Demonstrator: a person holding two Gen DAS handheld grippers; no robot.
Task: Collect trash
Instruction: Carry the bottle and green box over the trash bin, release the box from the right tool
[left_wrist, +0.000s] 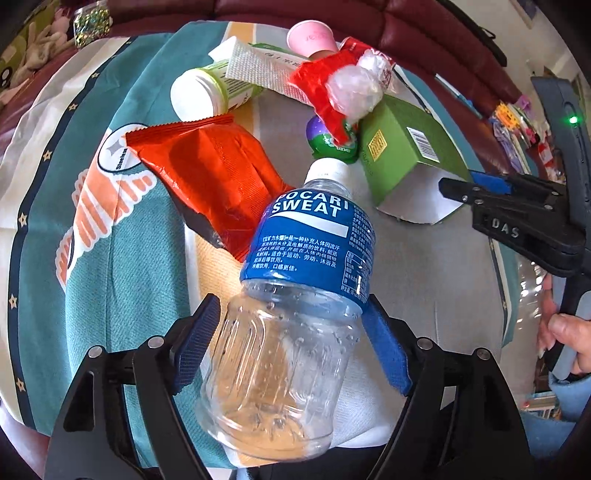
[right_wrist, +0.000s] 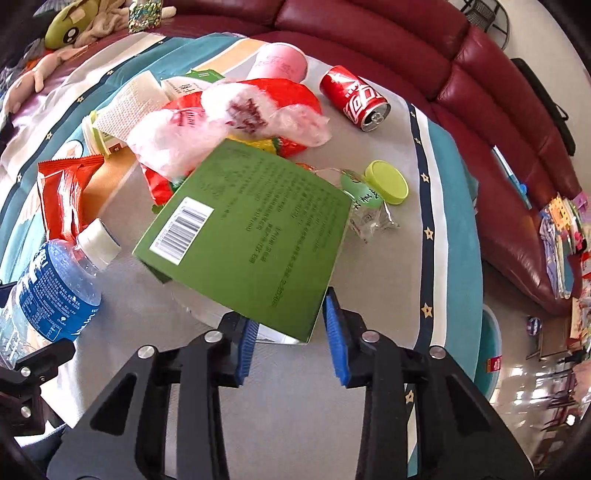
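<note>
The bottle (left_wrist: 295, 295) sits between the left claw's (left_wrist: 291, 350) fingers. A snack packet (left_wrist: 207, 177) lies to its left, a box (left_wrist: 402, 162) to its right. A can (right_wrist: 354, 98) lies behind the box.

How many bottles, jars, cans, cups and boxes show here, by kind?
Bottles: 1, the Pocari Sweat bottle
Jars: 1, the white jar
Cans: 1, the Coca-Cola can
Cups: 1, the pink paper cup
Boxes: 1, the green box
Total: 5
</note>
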